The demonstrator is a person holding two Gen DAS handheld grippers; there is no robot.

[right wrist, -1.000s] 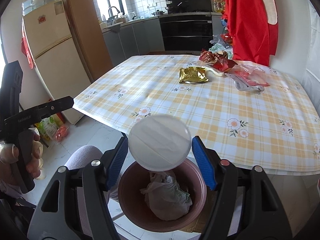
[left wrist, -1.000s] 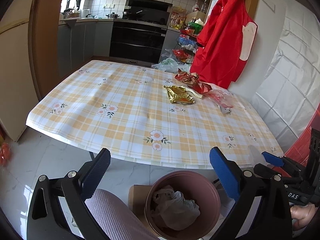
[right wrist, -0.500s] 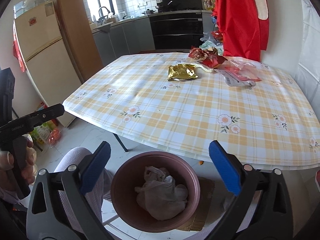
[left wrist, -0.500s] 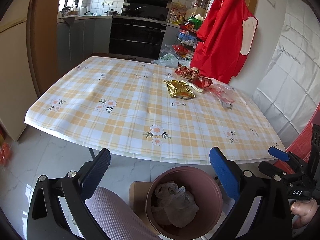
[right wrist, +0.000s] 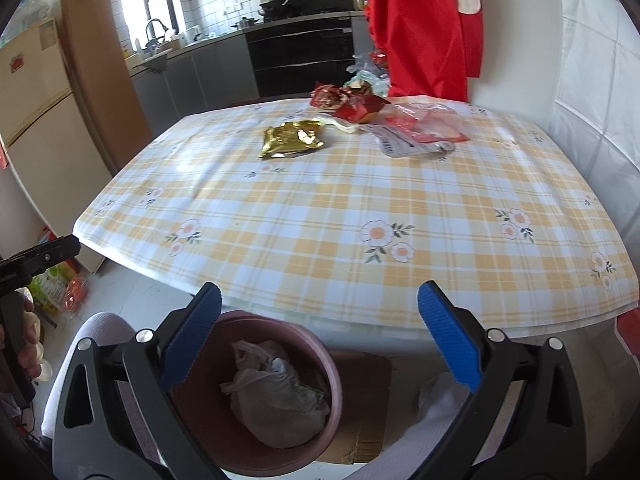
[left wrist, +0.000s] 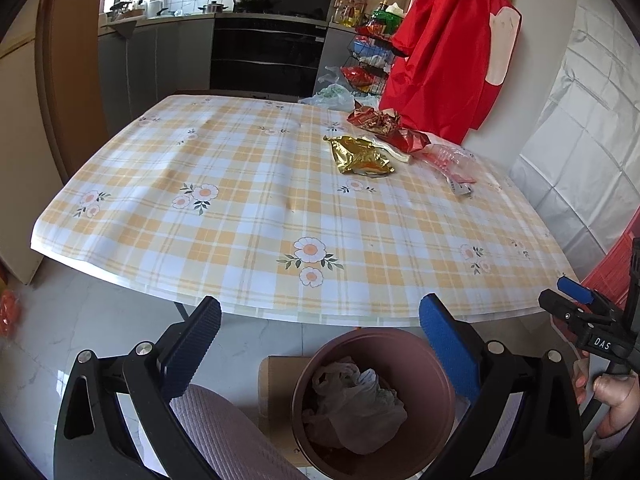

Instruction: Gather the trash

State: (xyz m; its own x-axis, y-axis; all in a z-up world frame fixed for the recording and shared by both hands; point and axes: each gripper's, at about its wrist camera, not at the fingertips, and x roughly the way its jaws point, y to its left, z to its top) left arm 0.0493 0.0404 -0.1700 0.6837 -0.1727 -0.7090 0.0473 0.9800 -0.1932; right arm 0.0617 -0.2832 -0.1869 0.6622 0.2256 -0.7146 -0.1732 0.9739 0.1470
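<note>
Both cameras sit just off the near edge of the surface (left wrist: 248, 216), angled down and facing the kitchen. The left view stands further left. Both share the bin (left wrist: 436, 364) below and the wrappers (right wrist: 292, 142) far across.

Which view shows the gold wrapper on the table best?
The right wrist view: the gold wrapper lies nearer the middle there, its flat face clear of the red wrappers. The left wrist view shows it crumpled, abutting them.
</note>
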